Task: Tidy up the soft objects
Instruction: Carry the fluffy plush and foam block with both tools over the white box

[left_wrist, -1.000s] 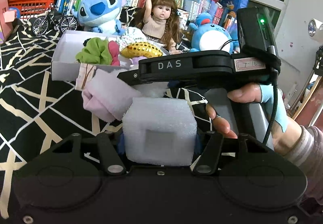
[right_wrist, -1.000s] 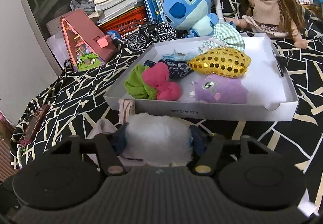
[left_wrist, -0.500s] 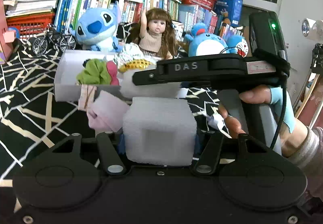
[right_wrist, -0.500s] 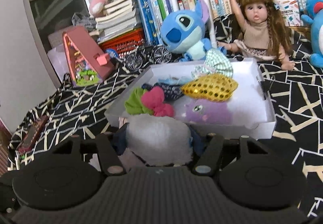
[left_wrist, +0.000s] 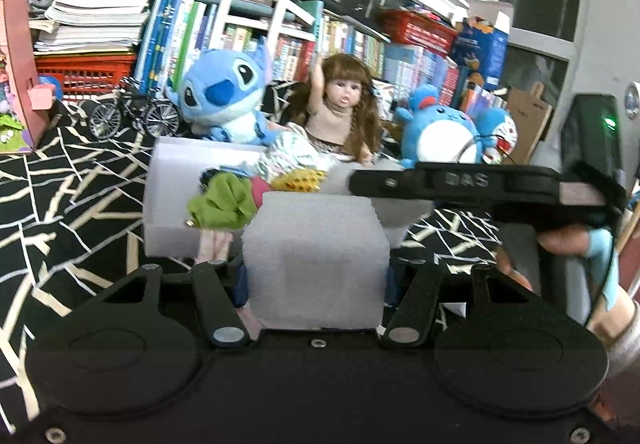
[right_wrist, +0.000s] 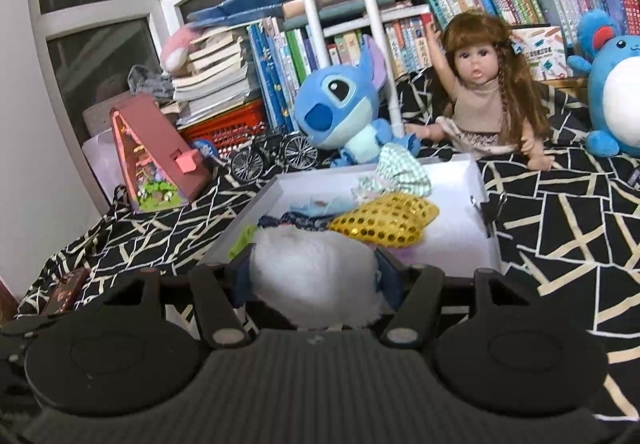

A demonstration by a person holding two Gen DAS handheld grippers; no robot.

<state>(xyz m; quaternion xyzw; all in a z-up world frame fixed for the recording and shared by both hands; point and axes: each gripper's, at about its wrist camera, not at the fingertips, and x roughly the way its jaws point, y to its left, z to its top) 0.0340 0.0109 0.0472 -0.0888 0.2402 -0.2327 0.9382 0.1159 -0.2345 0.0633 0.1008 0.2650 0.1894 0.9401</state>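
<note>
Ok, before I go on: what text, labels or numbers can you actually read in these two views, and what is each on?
"DAS": blurred raised letters on the black body of the right gripper, seen from the left wrist camera.
Pinkish label on that gripper's rear end: too blurred to read.
Book spines on the shelves: too small to read.
Blue carton on the shelf: printing blurred, unreadable.
White tray: no print legible.

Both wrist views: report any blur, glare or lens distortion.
Left wrist view: motion-smeared, the white box and other gripper's lettering soft; foam block close and hazy. Right wrist view: sharper, doll crisp; fisheye bends the window frames; no strong glare.
</note>
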